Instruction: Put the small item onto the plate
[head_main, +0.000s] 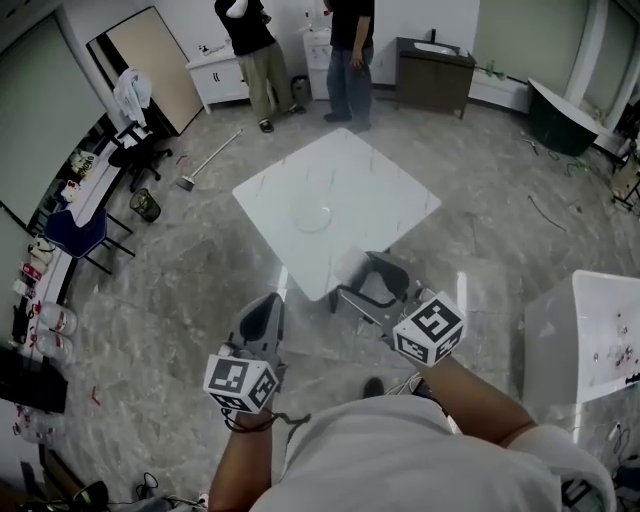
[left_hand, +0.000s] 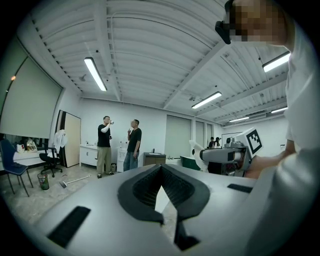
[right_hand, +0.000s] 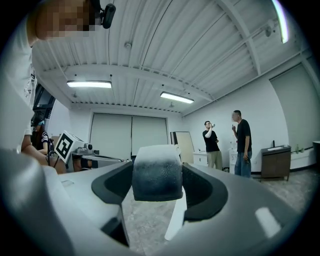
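Observation:
A clear glass plate lies near the middle of the white square table. My right gripper hovers at the table's near edge, shut on a small whitish-grey block. In the right gripper view the block fills the gap between the jaws of the right gripper. My left gripper hangs lower and to the left, off the table and over the floor. In its own view the left gripper has its jaws together with nothing in them.
Two people stand beyond the table by white cabinets and a dark cabinet. A broom lies on the floor at the left, near office chairs. A second white table stands at the right.

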